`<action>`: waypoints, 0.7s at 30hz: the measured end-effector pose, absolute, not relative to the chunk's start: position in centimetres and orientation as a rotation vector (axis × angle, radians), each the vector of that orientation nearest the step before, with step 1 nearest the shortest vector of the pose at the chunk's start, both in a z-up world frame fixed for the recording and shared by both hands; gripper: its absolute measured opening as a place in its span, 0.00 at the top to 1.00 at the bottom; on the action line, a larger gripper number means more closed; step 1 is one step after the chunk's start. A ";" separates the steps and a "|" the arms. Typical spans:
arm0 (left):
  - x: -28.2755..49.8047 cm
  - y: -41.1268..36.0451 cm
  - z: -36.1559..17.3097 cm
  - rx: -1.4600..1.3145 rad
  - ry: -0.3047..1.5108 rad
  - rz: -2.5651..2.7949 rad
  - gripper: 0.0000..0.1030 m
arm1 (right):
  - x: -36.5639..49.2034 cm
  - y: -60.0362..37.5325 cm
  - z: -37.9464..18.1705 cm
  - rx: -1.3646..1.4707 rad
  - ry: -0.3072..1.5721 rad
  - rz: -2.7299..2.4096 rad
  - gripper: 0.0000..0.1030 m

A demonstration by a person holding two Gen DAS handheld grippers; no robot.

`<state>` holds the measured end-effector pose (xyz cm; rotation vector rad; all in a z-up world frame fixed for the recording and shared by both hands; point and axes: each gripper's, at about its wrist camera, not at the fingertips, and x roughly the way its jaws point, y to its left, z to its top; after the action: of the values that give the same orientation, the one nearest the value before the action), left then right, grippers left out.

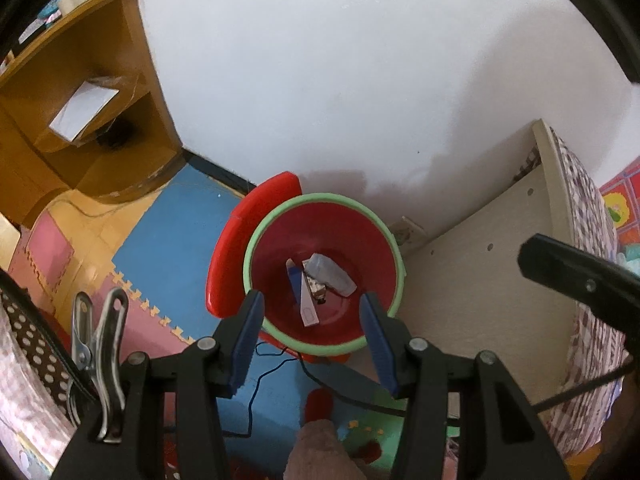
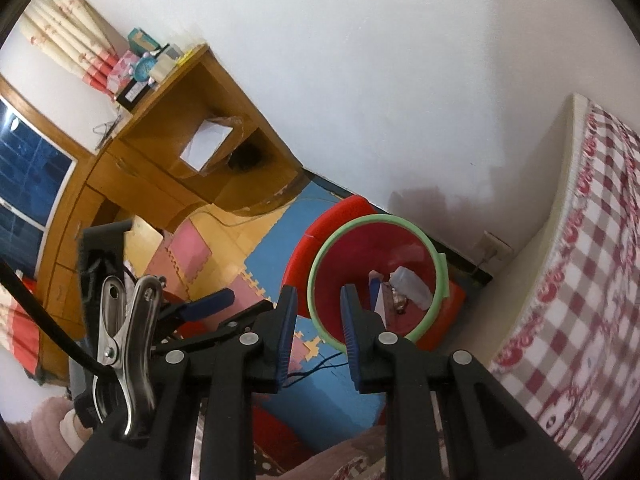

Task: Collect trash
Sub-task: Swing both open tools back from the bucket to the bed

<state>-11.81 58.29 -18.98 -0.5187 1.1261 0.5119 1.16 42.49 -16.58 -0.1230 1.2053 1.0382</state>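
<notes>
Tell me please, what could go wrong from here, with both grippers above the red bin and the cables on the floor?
1. Thin black cables lie on the foam mat just in front of the red bin; a foot or a gripper could snag them.
2. Both the left gripper and the right gripper are empty and open, close together above the bin, so they could bump each other.
3. The bin stands tight against the wall and the bed frame; a knock might tip it.

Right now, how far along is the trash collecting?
Done: several pieces of trash lie in the red bin, among them a clear plastic container and a white strip. In hand: nothing; the left claw and right claw are open and empty above it. Left: no more loose trash shows on the floor mats.
</notes>
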 end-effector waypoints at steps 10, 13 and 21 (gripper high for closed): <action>-12.2 56.6 -16.1 -0.487 1.109 0.530 0.49 | -0.9 37.3 -13.3 -0.044 1.132 1.037 0.77; -12.9 55.5 -14.9 -0.467 1.094 0.533 0.49 | -2.1 35.1 -12.0 -0.040 1.099 1.046 0.77; -14.5 50.6 -12.1 -0.424 1.078 0.506 0.49 | -4.7 28.7 -9.2 0.012 1.043 1.053 0.76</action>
<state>-14.46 50.64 -12.08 -0.4243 1.0775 0.5058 -4.70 28.65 -9.23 0.0124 1.0435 1.0529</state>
